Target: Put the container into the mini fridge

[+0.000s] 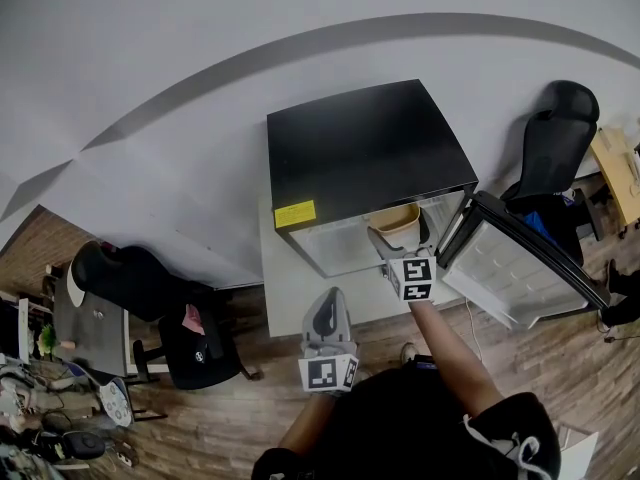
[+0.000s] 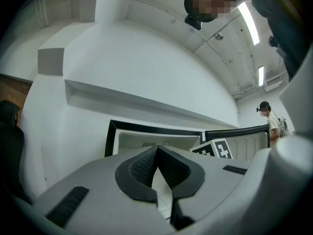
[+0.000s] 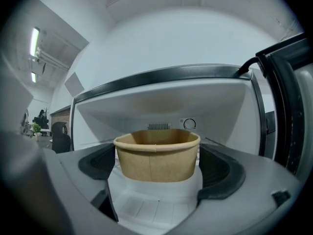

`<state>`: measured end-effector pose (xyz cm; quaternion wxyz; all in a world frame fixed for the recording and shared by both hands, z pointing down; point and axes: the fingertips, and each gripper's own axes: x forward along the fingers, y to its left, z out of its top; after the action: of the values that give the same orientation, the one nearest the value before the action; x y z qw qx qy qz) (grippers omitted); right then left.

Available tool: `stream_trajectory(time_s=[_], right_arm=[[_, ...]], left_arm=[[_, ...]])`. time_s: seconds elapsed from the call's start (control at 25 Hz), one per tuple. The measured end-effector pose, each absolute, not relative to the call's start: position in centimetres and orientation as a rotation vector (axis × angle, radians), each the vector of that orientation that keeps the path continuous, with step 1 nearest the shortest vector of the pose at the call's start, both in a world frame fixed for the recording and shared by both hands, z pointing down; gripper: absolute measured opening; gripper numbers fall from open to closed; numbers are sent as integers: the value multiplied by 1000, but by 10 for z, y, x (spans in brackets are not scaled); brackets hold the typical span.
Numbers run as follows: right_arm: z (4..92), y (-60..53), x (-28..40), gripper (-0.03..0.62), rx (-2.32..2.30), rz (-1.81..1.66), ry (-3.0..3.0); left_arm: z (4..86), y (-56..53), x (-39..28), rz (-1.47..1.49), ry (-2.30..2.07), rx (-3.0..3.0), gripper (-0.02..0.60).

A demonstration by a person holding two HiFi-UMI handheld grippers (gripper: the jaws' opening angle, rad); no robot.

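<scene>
A black mini fridge (image 1: 365, 148) stands on a white platform against the wall, its door (image 1: 520, 263) swung open to the right. My right gripper (image 1: 392, 240) reaches into the opening, shut on a brown paper container (image 1: 402, 224). In the right gripper view the open-topped container (image 3: 157, 155) sits between the two dark pads (image 3: 220, 173), over the fridge's white floor (image 3: 151, 204). My left gripper (image 1: 326, 318) hangs back in front of the fridge, shut with nothing in it; its fingertips (image 2: 146, 163) meet, with the fridge (image 2: 146, 138) beyond them.
A black office chair (image 1: 550, 148) stands right of the fridge door. Another chair (image 1: 190, 343) and a cluttered desk (image 1: 85, 318) are at the left on the wood floor. A person (image 2: 271, 124) stands far off at the right in the left gripper view.
</scene>
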<state>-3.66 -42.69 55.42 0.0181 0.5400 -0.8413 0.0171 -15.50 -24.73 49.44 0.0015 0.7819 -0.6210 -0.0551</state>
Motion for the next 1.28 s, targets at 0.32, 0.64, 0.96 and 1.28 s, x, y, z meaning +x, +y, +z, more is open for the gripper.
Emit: stream_trajectory(time_s=[0.32,0.64,0.96,1.28], right_arm=[[558,-412,-31,529,1675,75,-2609],[558,-379,-18,439,1680,50,-2612],[559,-379,-21,285,1649,92,-2633],[566,-399,-31,213,1600,123,-2613]], left_arm=[[493,-244,-150,-174,-1932,2472,23],[493,-242,-142,-180,-1906,2493,23],[493,-241,-136,-190,-1885,2501,23],[494,-241,-135,-186,-1897,2491,23]])
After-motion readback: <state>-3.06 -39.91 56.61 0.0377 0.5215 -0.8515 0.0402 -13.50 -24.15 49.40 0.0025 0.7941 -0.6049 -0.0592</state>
